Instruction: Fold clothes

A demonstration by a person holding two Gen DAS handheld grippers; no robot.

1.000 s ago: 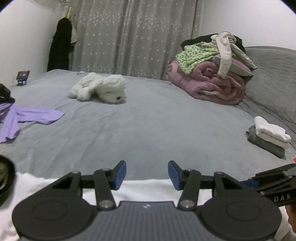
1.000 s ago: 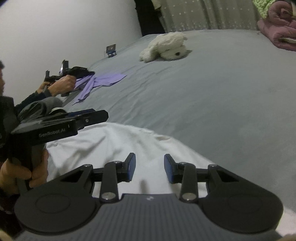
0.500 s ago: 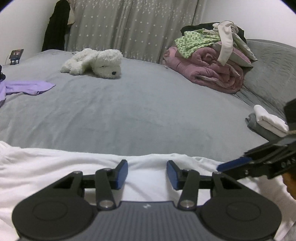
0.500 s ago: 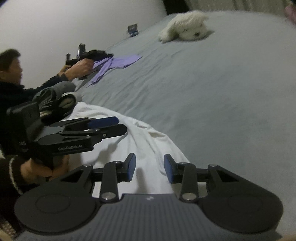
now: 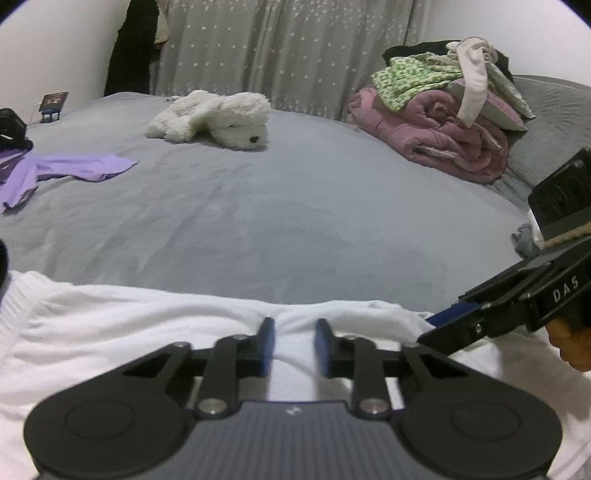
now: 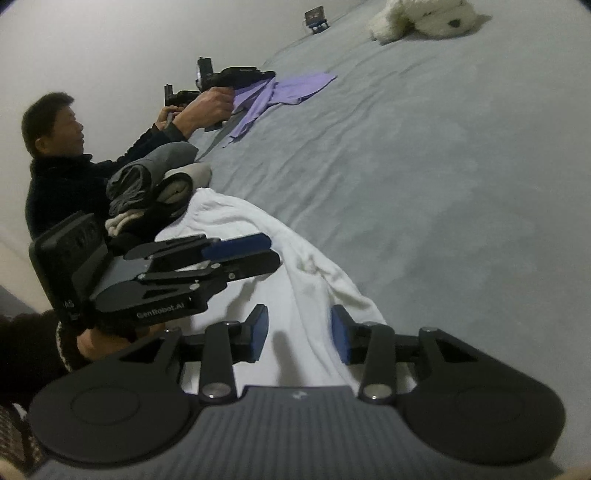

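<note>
A white garment lies spread along the near edge of the grey bed. My left gripper hovers low over its raised fold, jaws narrowed but apart, with white cloth showing in the gap. In the right wrist view the left gripper shows from the side just above the cloth. My right gripper is open over the garment's right part, nothing between its fingers. Its blue tip, the right gripper, reaches in from the right close to the fold.
A white plush dog and a purple garment lie farther up the bed. A pink quilt heaped with clothes sits at the back right. Another person works at the left with grippers on the purple garment.
The left gripper's jaws have drawn closer together over the white garment. The right gripper has swung further left and nearer the left one. The white cloth now fills more of both views.
</note>
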